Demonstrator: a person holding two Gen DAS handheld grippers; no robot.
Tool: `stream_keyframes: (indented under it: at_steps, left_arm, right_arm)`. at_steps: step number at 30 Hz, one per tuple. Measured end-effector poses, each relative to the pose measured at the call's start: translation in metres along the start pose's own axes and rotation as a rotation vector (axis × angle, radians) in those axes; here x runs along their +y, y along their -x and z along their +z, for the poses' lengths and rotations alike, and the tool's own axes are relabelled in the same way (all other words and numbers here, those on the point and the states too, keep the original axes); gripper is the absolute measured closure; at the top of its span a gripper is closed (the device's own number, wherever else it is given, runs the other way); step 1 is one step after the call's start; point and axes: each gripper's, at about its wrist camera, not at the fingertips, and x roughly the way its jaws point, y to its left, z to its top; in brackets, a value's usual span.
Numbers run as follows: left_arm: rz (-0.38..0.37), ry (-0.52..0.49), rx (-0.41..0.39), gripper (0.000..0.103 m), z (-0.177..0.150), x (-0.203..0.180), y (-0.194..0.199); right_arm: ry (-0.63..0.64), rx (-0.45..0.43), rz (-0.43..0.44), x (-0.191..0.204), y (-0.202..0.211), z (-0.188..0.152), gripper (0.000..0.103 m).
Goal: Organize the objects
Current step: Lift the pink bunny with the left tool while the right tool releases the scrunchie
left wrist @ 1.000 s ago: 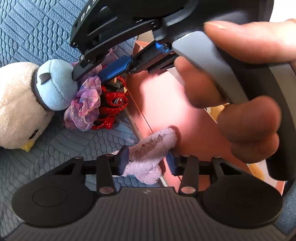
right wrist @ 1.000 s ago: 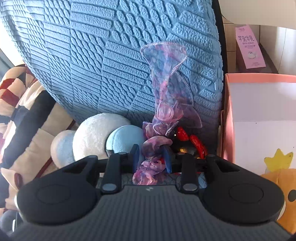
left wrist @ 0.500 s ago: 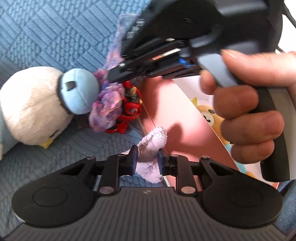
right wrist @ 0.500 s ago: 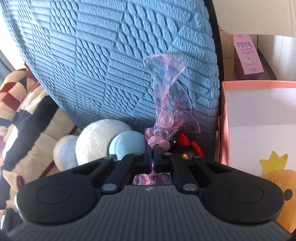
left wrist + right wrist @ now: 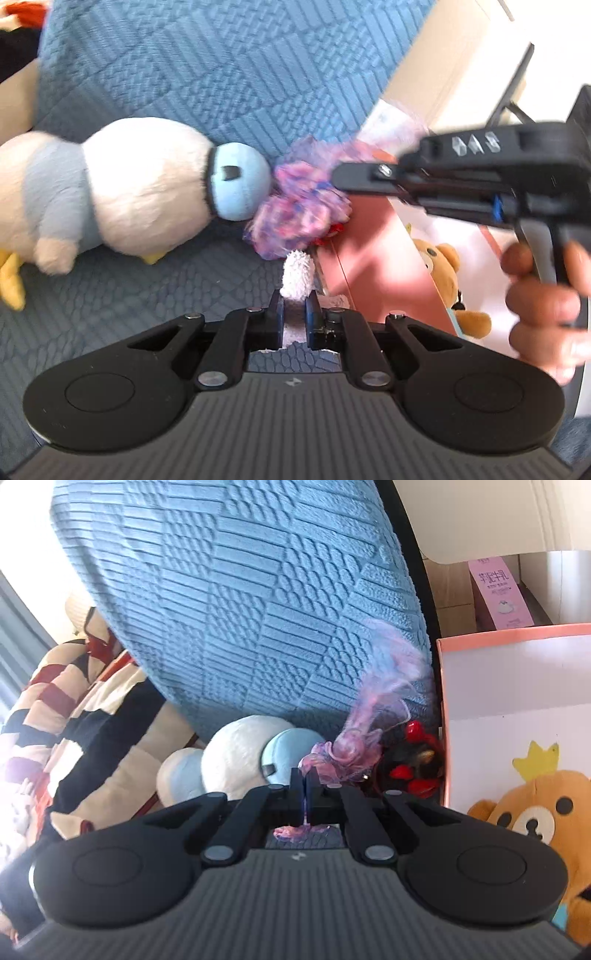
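Lavender fuzzy cloth [image 5: 296,275] pinched upright between the closed fingers of the left tool [image 5: 294,317], low over the blue textured cushion [image 5: 207,74], just beside the pink box [image 5: 373,251]. Right tool [image 5: 305,788] pressed together on a purple-pink sheer scarf [image 5: 347,753]; fabric trails upward against the cushion, motion-blurred. Right hand [image 5: 546,295] visible on the trigger in left view. White-and-blue plush bird [image 5: 140,184] lies on the cushion, its blue end touching the scarf. Red-and-black item [image 5: 413,764] sits between scarf and box; details unclear. Bear picture [image 5: 532,812] on the box wall. Striped blanket [image 5: 74,716] off to the left.
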Motion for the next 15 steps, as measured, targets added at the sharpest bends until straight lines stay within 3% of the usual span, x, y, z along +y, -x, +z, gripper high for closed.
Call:
stream_keyframes:
  at_steps: [15]
  left_arm:
    - [0.083, 0.147, -0.033, 0.090, -0.018, 0.021, 0.065]
  right_arm:
    - [0.079, 0.035, 0.035, 0.034, 0.021, -0.047, 0.098]
